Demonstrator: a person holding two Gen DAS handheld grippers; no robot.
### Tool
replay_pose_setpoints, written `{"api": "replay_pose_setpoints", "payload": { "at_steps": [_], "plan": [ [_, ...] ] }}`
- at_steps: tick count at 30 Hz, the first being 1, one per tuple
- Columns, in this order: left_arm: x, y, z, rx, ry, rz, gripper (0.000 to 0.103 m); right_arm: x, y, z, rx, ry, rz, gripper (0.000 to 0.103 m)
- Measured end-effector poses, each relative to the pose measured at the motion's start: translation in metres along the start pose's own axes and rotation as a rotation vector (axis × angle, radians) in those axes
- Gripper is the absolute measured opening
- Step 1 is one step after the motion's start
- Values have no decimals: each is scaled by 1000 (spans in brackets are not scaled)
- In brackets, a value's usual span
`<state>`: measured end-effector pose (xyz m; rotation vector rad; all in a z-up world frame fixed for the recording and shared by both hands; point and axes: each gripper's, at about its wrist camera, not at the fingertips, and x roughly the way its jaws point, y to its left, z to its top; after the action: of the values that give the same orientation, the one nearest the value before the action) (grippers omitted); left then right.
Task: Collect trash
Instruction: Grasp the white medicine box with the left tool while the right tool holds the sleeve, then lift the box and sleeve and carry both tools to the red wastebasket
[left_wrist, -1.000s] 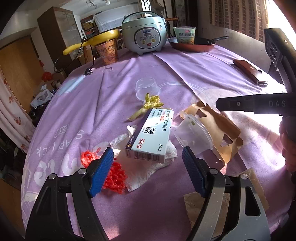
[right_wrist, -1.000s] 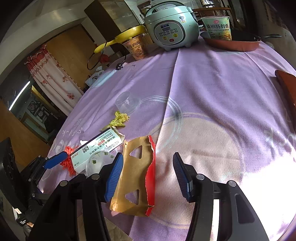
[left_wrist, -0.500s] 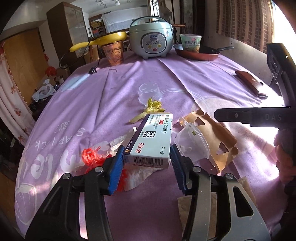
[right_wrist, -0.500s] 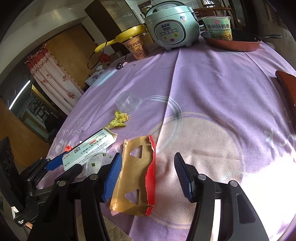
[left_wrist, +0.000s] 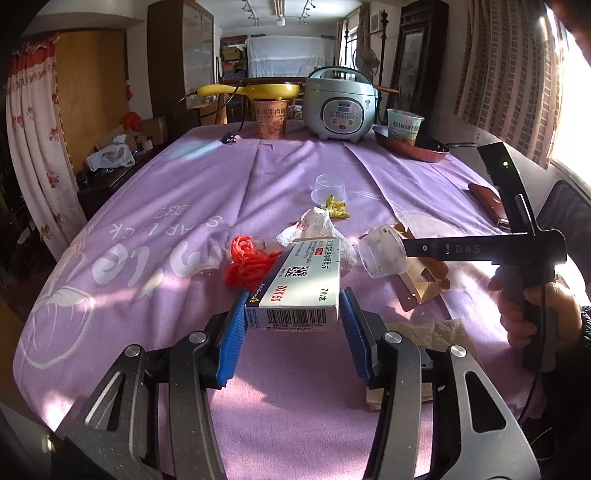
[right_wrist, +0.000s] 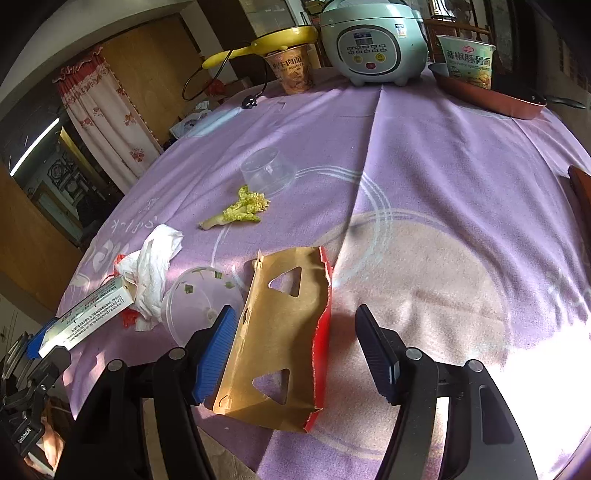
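Observation:
My left gripper (left_wrist: 291, 325) is shut on a white medicine box (left_wrist: 299, 291) and holds it above the purple tablecloth (left_wrist: 184, 206). The same box (right_wrist: 92, 314) shows at the left edge of the right wrist view. Behind it lie a red net (left_wrist: 247, 264) and a crumpled white tissue (left_wrist: 314, 229). My right gripper (right_wrist: 295, 350) is open, its jaws widening, astride a torn brown cardboard piece (right_wrist: 284, 332) that lies flat on the cloth. A clear plastic lid (right_wrist: 199, 299) sits just left of its left finger. Farther back are a yellow-green vegetable scrap (right_wrist: 243, 210) and a small clear cup (right_wrist: 267, 171).
At the far end stand a rice cooker (left_wrist: 340, 110), a brown noodle cup (left_wrist: 271, 123) under a yellow pan, and a green noodle cup (left_wrist: 404, 127) in a red pan. A brown case (left_wrist: 487, 203) lies at the right edge. A hand (left_wrist: 532, 314) grips the right tool.
The left gripper closed on the medicine box and lifted it off the tissue and red net, pulling back. The right gripper's jaws spread wider over the cardboard.

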<state>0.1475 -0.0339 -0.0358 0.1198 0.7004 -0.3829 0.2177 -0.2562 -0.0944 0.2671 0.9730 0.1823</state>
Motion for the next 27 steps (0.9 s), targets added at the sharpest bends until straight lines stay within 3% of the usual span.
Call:
{"api": "replay_pose_setpoints", "payload": {
  "at_steps": [11, 20, 27],
  "plan": [
    [-15, 0, -5, -11, -28, -36, 50, 21, 43, -1, -246, 41, -190, 73],
    [-7, -2, -29, 13, 45, -24, 51, 12, 31, -6, -249, 33, -196, 65],
    [20, -11, -37, 7, 126, -31, 59, 11, 33, -7, -259, 29, -185, 58]
  ]
}}
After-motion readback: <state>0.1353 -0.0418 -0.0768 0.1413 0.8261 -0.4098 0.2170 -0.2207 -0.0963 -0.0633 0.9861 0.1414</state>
